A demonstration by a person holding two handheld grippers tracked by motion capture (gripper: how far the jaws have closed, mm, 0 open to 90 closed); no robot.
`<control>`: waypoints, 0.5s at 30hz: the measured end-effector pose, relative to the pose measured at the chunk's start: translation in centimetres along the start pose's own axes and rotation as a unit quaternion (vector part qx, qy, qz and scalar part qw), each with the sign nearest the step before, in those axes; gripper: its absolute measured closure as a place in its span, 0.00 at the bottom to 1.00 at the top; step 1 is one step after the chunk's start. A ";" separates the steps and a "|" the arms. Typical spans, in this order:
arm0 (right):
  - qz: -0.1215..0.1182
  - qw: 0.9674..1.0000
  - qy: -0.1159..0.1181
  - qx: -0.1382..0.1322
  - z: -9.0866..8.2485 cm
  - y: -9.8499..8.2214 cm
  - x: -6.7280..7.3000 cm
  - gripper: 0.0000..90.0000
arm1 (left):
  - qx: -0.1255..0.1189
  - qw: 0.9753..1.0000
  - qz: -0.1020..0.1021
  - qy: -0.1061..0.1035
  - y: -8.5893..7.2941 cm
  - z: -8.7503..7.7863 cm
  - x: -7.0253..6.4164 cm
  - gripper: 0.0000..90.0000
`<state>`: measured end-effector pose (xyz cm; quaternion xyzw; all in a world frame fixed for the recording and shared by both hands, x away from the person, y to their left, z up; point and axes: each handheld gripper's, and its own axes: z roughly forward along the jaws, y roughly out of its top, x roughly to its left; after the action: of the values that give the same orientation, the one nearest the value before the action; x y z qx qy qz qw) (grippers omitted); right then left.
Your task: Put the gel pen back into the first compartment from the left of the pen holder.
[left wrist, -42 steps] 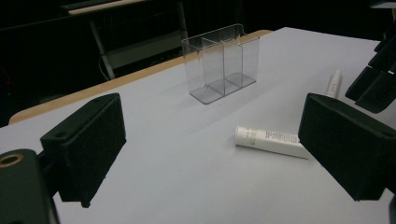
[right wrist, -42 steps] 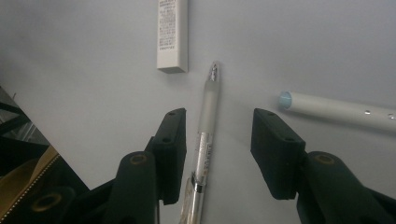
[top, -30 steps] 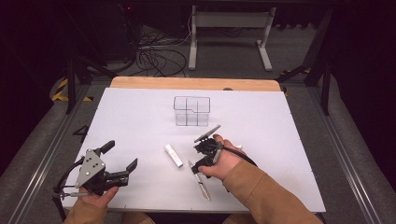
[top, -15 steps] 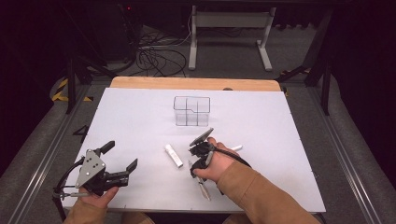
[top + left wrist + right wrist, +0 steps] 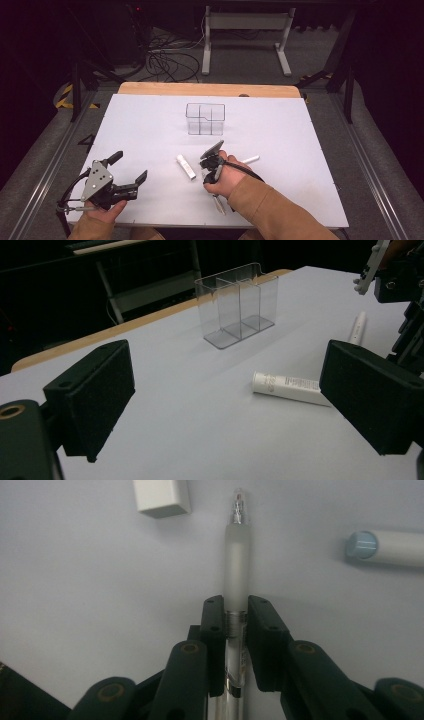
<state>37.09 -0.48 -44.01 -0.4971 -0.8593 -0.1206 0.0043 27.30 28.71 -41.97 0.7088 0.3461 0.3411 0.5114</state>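
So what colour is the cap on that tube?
Pale blue, on the white tube; the right gripper view shows it best.

white tube [image 5: 186, 166], frosted clear pen [image 5: 237, 545], black right claw [image 5: 235, 611], white table [image 5: 300, 130]

A white table top [image 5: 150, 125] fills the middle of the high view, with a strip of bare wood [image 5: 200, 89] along its far edge. Beyond it the grey floor [image 5: 245, 55] carries a tangle of black cables [image 5: 167, 62] and a white metal stand [image 5: 245, 30] (two feet, one crossbar). Yellow-and-black hazard tape [image 5: 64, 95] marks the floor at left. The room behind is dark.
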 end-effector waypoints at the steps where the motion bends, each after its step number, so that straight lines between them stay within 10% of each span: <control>1: 0.004 1.000 -0.004 0.001 0.0 0.0 0.1 0.88 | 0.000 1.000 0.000 0.000 0.0 0.0 0.0 0.09; 15: 0.006 1.000 -0.012 -0.003 0.1 0.0 0.3 0.89 | 0.000 1.000 0.001 0.001 0.0 0.0 0.0 0.09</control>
<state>36.90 -0.24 -44.04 -0.5038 -0.8558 -0.1168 -0.0069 27.27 28.67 -41.98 0.7090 0.3457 0.3420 0.5107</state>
